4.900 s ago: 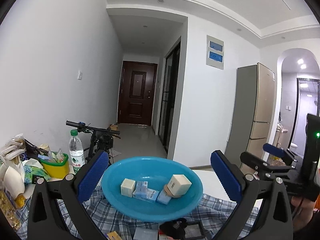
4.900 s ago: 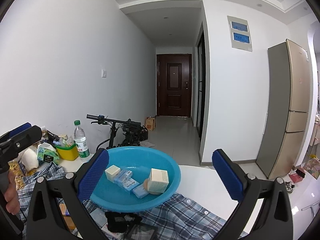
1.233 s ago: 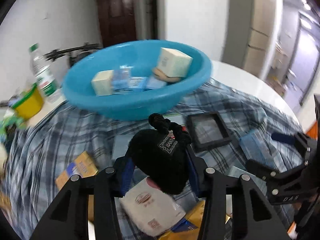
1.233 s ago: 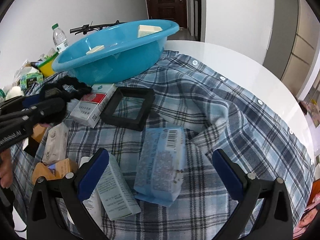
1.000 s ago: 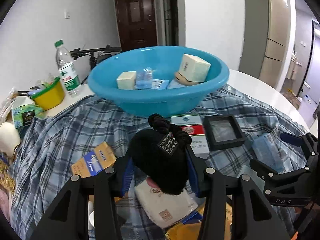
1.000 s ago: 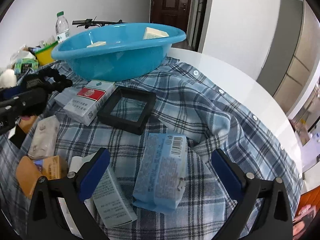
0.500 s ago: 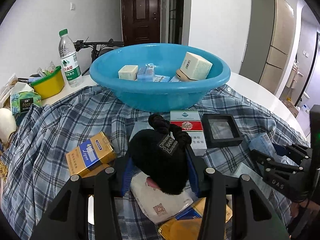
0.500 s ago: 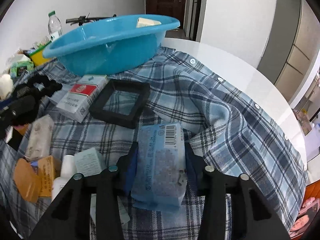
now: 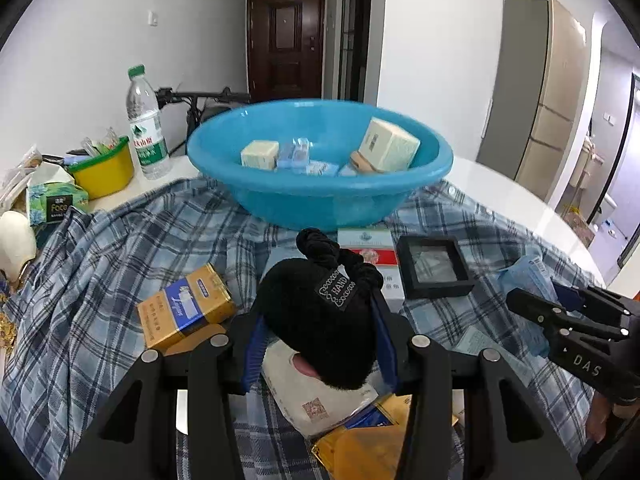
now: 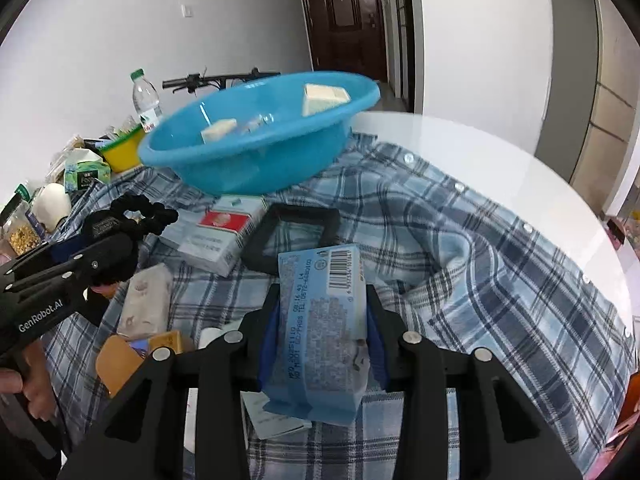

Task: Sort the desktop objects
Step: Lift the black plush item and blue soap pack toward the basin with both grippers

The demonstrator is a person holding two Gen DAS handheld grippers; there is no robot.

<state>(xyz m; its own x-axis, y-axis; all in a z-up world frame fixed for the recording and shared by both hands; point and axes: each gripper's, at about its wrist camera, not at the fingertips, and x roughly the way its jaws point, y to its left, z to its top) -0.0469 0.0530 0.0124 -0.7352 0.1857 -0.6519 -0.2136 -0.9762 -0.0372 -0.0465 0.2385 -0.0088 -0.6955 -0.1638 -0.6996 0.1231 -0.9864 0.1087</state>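
The right tongs [image 10: 320,332] are clamped on a blue wipes packet [image 10: 322,320], its long axis running along the fingers, barcode end pointing away toward the blue basin [image 10: 256,152]. The left tongs [image 9: 320,340] are clamped on a black scrunchie pouch [image 9: 320,312], raised above the plaid cloth [image 9: 120,248]. Between packet and basin lie a black square frame [image 10: 292,236] and a red-and-white carton [image 10: 216,236]. A gold box [image 9: 184,312] lies left of the pouch. The basin holds small boxes [image 9: 388,146]. A water bottle [image 9: 144,128] stands on the bench [image 10: 500,160] behind.
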